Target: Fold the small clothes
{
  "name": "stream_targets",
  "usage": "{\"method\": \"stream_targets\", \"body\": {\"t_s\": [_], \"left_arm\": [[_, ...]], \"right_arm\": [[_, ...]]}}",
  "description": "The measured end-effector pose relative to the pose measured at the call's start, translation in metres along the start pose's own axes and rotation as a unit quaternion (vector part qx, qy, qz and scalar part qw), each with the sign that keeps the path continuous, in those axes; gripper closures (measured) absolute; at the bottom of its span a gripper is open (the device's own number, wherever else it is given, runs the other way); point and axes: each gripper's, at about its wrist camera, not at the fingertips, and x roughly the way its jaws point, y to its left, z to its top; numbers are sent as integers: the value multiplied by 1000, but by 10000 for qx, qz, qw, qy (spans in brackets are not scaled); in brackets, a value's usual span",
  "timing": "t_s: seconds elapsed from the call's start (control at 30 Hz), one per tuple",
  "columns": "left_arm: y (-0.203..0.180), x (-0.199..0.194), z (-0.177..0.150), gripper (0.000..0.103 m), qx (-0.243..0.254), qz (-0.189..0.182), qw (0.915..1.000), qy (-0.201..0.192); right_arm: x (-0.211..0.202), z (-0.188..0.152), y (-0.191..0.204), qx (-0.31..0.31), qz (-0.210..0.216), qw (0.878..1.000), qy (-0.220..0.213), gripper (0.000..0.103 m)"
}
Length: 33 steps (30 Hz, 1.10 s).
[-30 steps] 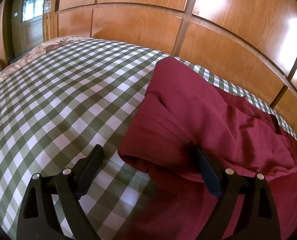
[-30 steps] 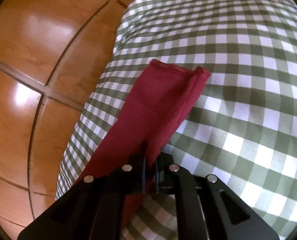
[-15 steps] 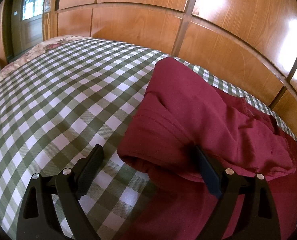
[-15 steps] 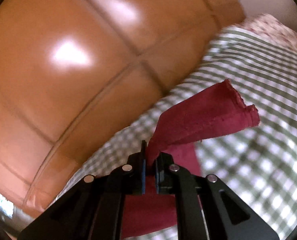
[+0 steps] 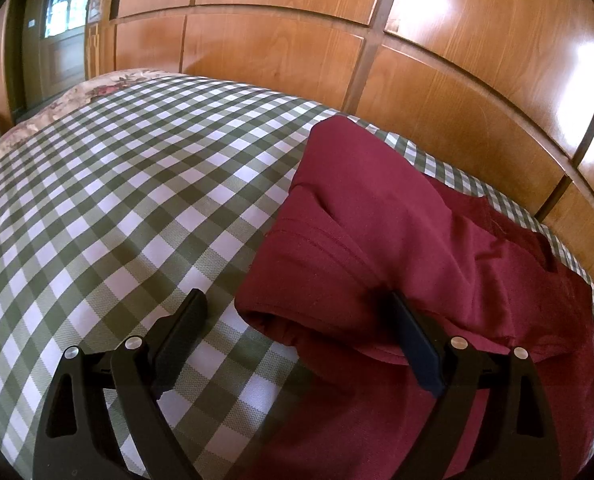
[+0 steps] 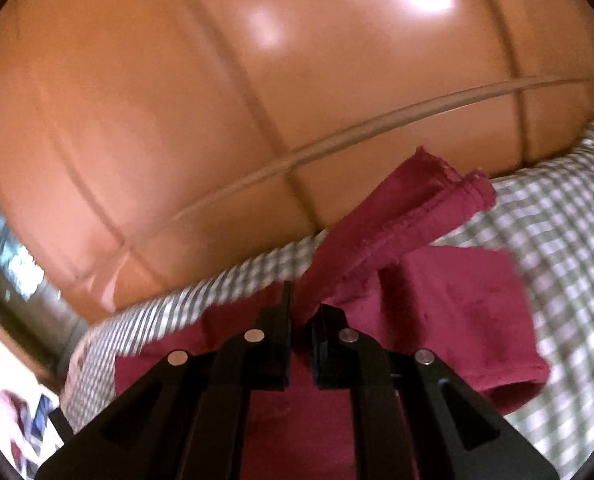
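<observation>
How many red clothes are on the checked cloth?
1: the red garment lies near the wooden panels, one end lifted in the right claw. Others may be hidden underneath.

In the left wrist view the garment (image 5: 397, 240) lies on the bed (image 5: 117, 200) at right of frame, the wall panels (image 5: 297, 52) behind along the top.

Checked bed cover with a maroon garment on it

The bed (image 5: 129, 184) is spread with a green-and-white gingham cloth; a floral fabric (image 5: 97, 92) shows at its far end, well ahead of the left tongs. A maroon garment (image 5: 377, 216) lies on the cloth along the edge nearest the wooden panelling (image 5: 281, 52), ahead of and under the left tongs' right finger; bare checks stretch to its left. Below the right tongs the same garment (image 6: 457, 304) lies on the cloth.
</observation>
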Motion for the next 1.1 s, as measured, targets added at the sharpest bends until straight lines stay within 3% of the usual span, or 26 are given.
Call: {"method": "stream_targets", "body": {"t_s": [0.23,0.33,0.4,0.5,0.63,0.73,0.87,0.97,1.1], "left_arm": [[1,0,0,13,-5,-7,10000,-4],[2,0,0,13,-7,-11,10000,-7],[2,0,0,13,-12,-20,10000,-6],[3,0,-1,13,-14,-21,10000,-6],[-1,1,-2,13,-25,-34,10000,-5],[-1,2,-2,13,-30,-40,10000,-6],[0,0,-3,13,-35,-47,10000,-12],[1,-1,-3,13,-57,-83,9999,-40],[-2,-12,-3,13,-91,-256,9992,-290]], "right_arm": [[50,-57,69,-1272,404,9880,774,96],[60,-89,97,-1859,349,9765,1033,88],[67,-105,107,-2059,379,9710,1159,62],[71,-125,115,-2366,440,9617,1314,39],[65,-141,116,-2647,581,9525,1389,29],[45,-134,103,-2478,571,9602,1151,18],[16,-124,74,-2224,52,9725,697,12],[-6,-118,48,-2098,-863,9735,293,9],[-29,-109,4,-1643,-2118,9633,-138,4]]}}
